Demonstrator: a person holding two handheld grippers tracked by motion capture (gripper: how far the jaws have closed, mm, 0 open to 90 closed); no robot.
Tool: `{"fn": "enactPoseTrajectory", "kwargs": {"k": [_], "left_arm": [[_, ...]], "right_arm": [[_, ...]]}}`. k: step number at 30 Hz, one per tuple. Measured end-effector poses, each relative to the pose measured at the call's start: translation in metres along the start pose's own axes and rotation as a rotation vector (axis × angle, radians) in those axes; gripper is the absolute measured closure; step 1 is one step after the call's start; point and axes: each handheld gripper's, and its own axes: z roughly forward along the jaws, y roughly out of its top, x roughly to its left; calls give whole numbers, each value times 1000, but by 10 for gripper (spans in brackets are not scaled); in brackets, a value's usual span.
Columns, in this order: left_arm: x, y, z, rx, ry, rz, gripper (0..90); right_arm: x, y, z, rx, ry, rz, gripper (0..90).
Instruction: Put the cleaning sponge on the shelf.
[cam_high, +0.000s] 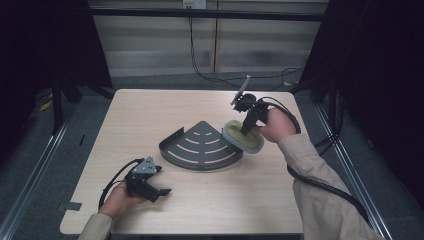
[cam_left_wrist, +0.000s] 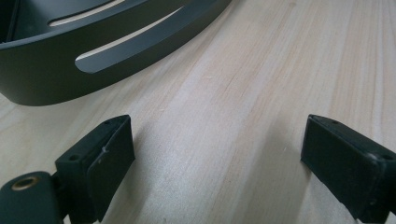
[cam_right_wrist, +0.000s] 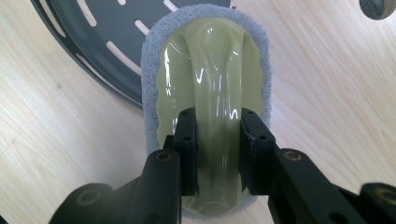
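High view: right tool (cam_high: 248, 126) is pinching the scrubber (cam_high: 243, 136) handle at the rack (cam_high: 202, 146) edge, scrubbing probably barely begun; left tool (cam_high: 150, 187) is idling spread on the bench (cam_high: 150, 110).

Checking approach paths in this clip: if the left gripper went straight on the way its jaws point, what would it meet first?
Probably bare table: the open left gripper points past the dark slotted rack, which lies off to one side. Depth beyond is unclear.

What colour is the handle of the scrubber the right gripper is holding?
The handle is glossy pale yellow-green, over a grey-blue scrubbing pad; clearest in the right gripper view.
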Motion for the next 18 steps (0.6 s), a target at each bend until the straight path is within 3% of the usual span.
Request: {"fn": "enactPoseTrajectory", "kwargs": {"k": [18], "left_arm": [[0,0,0,-2,-4,-1,90]], "right_arm": [[0,19,1,-1,-6,27,719]]}}
